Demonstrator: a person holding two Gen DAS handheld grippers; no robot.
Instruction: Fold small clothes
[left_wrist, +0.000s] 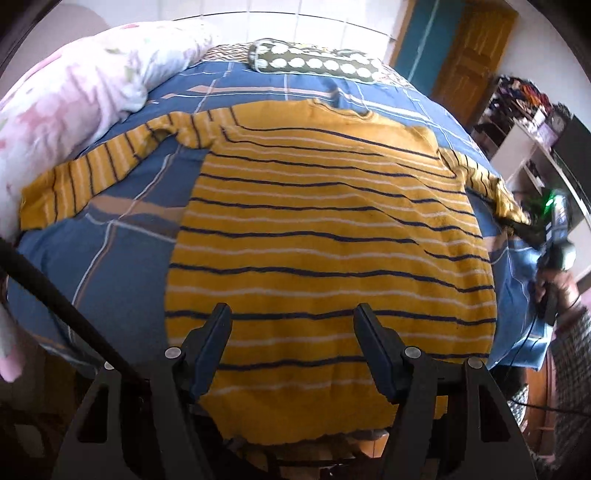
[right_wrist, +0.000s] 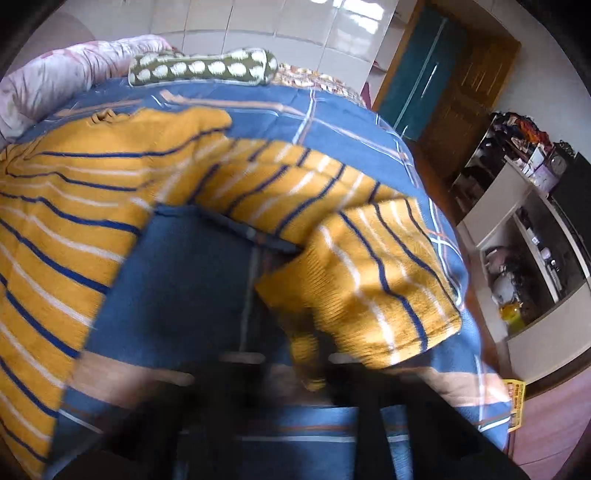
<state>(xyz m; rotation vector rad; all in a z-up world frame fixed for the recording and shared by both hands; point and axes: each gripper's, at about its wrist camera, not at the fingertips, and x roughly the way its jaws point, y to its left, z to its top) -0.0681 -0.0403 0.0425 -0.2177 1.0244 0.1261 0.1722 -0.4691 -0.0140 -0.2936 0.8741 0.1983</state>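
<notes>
A bed under a blue checked bedspread (left_wrist: 122, 266) carries a pink floral quilt (left_wrist: 74, 85) and an olive pillow with white dots (left_wrist: 314, 62). Behind stand white glossy wall tiles (right_wrist: 258, 26), a brown wooden door (right_wrist: 469, 92) and, seemingly, cluttered white shelving (right_wrist: 517, 221).

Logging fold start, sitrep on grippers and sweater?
Left gripper open, hovering over sweater hem. Right gripper blurred, apparently shut on right sleeve cuff. Sweater flat on blue bedspread, left sleeve out. Nothing in the way.
</notes>
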